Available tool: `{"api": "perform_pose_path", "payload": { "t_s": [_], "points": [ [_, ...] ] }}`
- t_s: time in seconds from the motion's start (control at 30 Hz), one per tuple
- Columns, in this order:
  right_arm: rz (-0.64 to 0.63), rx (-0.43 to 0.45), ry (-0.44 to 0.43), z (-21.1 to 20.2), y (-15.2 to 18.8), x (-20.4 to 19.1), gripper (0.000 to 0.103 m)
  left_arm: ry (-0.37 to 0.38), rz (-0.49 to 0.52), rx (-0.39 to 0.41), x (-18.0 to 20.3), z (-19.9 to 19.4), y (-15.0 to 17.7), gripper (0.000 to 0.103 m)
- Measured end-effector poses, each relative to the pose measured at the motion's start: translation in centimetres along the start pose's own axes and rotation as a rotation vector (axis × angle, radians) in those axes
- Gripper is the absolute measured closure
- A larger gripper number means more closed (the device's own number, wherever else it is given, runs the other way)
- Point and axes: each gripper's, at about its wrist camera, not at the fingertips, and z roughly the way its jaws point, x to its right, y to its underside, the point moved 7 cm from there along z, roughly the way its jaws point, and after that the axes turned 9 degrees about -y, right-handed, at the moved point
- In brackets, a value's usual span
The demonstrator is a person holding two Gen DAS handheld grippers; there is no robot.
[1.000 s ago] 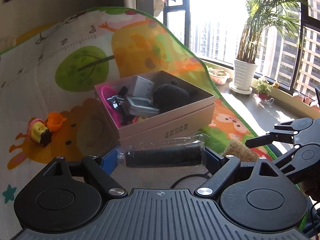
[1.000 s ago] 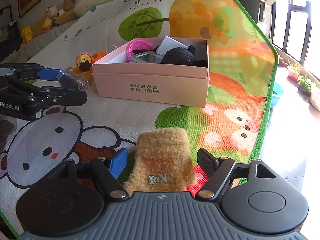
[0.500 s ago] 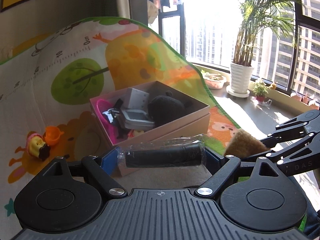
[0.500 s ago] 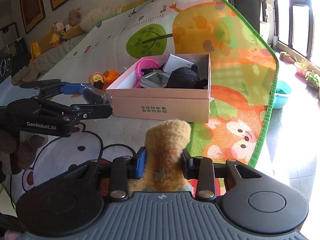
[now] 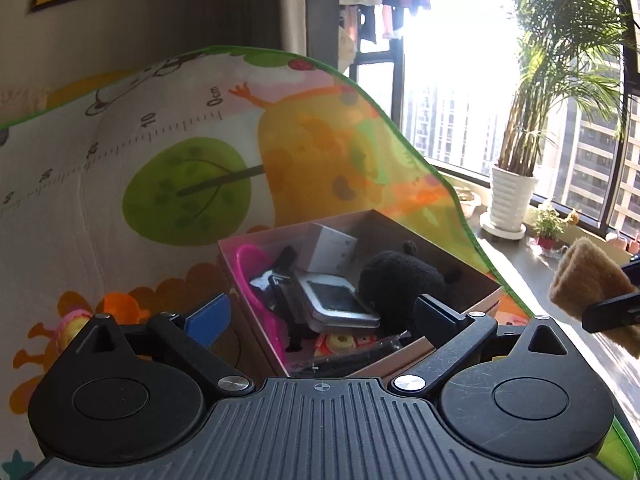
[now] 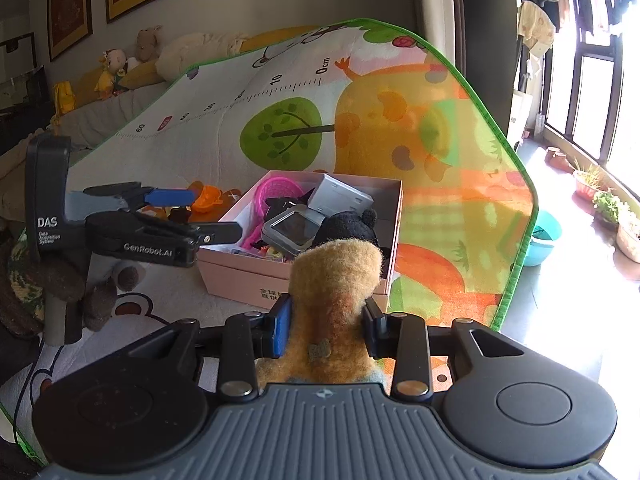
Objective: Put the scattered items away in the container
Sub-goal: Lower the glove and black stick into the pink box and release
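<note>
While hovering over the near edge of the pink box (image 5: 400, 248), opening the left gripper (image 5: 320, 316) with nothing between its jaws; black wrapped item (image 5: 352, 356) lying inside the box just below them. Clamping the right gripper (image 6: 326, 320) on a fuzzy tan sock (image 6: 336, 276), long axis pointing toward the box, directly ahead. Leaving orange toys (image 6: 208, 200) on the mat (image 6: 460, 160) beyond the box's left wall, nearer the left gripper.
</note>
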Motion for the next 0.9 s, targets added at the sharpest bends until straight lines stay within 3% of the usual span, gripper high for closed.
{"api": "perform_pose_path", "payload": {
  "t_s": [0.23,0.3,0.33,0.37,0.63,0.77,0.9],
  "points": [
    [0.065,0.045,-0.023,6.8,-7.1,1.8,0.067,-0.107,-0.058,-0.075,-5.0,-1.8,4.5,0.0],
    [0.079,0.081,-0.048,9.0,-9.3,2.3,0.054,-0.12,-0.083,-0.086,-6.0,-2.2,5.1,0.0],
    [0.085,0.1,-0.042,9.9,-10.1,2.6,0.042,-0.125,-0.092,-0.089,-6.4,-2.4,5.3,0.0],
    [0.088,0.108,-0.02,10.7,-10.8,2.9,0.038,-0.131,-0.099,-0.092,-6.8,-2.6,5.5,0.0],
    [0.062,0.055,0.003,14.0,-12.4,2.3,0.038,-0.177,-0.131,-0.092,-9.5,-1.7,6.0,0.0],
    [0.011,-0.004,-0.061,16.2,-12.5,-1.1,0.038,-0.275,-0.212,-0.062,-11.9,-0.5,6.0,0.0],
    [0.006,-0.093,-0.163,20.3,-13.0,-5.8,0.039,-0.242,-0.318,-0.071,-13.4,-0.2,6.6,0.0]
  ]
}}
